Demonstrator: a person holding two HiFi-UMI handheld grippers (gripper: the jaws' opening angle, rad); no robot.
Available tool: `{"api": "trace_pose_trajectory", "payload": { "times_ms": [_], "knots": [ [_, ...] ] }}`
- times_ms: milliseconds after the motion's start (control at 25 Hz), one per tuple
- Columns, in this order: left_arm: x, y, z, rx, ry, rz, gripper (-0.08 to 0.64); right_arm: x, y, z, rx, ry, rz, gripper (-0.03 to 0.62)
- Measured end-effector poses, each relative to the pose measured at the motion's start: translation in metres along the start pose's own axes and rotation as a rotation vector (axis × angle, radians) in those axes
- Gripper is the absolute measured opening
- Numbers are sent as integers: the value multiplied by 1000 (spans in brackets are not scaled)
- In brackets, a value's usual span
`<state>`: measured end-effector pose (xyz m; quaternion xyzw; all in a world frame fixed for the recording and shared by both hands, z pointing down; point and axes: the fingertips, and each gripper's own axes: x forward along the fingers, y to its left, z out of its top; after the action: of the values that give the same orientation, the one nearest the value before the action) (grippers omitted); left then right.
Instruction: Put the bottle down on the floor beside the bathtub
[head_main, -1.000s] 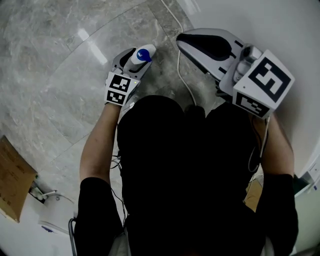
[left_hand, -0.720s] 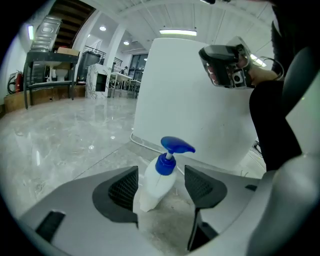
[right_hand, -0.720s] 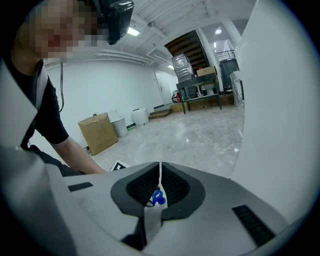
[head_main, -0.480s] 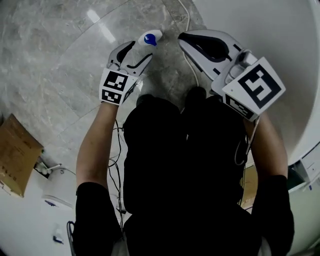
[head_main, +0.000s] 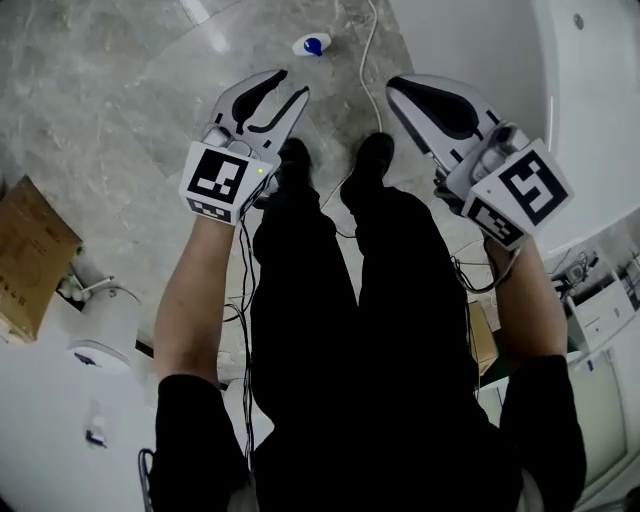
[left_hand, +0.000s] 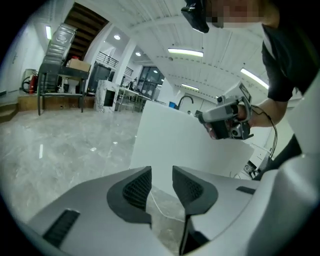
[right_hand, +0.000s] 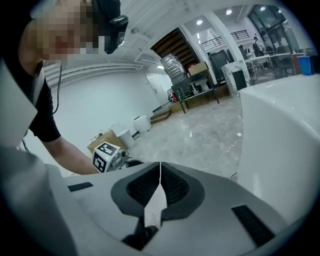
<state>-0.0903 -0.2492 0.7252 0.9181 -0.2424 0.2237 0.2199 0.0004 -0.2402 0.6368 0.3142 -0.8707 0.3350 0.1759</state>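
Fingers (left_hand: 136, 189) of the left gripper (left_hand: 161, 176) stand a narrow gap apart and are closing. Nothing is between them. Through the gap the left gripper view shows a strip of grey floor (left_hand: 60, 145) with a thin white cable (left_hand: 159, 202) on it, and beyond that the white side of the bathtub (left_hand: 175, 145). Higher up, the person's other hand holds the second tool.

In the right gripper view, the right gripper (right_hand: 160, 169) has its fingers pressed together at the tips and holds nothing. To its left sits the left gripper's marker cube (right_hand: 104, 155), with a cardboard box (right_hand: 102, 141) behind it on the floor.

Only the head view shows the bottle (head_main: 312, 45). White with a blue cap, it sits on the floor ahead of the left gripper, apart from it. The cable runs just beside the bottle, and the bathtub's side rises near it on the right. The person's shoes (head_main: 293, 160) are between the two grippers.

One second ago the bottle sat between the left gripper's fingers. Half a second ago those fingers were spread wide just behind it. Now the left gripper has drawn back, and the bottle is farther from both tools.
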Motion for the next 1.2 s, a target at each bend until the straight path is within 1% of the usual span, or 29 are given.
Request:
{"api": "trace_pose_trajectory", "payload": {
  "times_ms": [120,160,240,400,480,600,640,720,840,960,1040,1200],
  "knots": [
    [-51,-20,57,-26,-73,55,97,-23,39,28,-62,45,21,29],
    [-68,-30,73,-39,-85,67,95,-32,56,37,-78,55,36,31],
    [-99,-45,105,-59,-102,92,97,-50,88,62,-88,47,72,31],
    [-158,-74,178,-72,-157,143,98,-92,152,113,-79,11,124,29],
    [-193,-92,215,-75,-193,157,98,-113,185,137,-74,-3,125,29],
    [-245,-114,258,-82,-254,191,97,-136,224,161,-106,5,82,29],
    [-261,-120,268,-88,-270,204,87,-141,236,165,-118,8,68,29],
    [-291,-126,283,-87,-286,224,75,-152,253,177,-105,-20,35,29],
    [-326,-117,304,-66,-301,274,73,-168,262,202,-64,-98,-14,29],
    [-361,-115,320,-43,-309,315,60,-182,282,210,-49,-126,-31,29],
    [-382,-118,330,-19,-313,316,48,-186,300,215,-49,-133,-39,29],
    [-414,-125,344,8,-337,293,31,-192,338,232,-66,-171,-65,29]
  ]
}}
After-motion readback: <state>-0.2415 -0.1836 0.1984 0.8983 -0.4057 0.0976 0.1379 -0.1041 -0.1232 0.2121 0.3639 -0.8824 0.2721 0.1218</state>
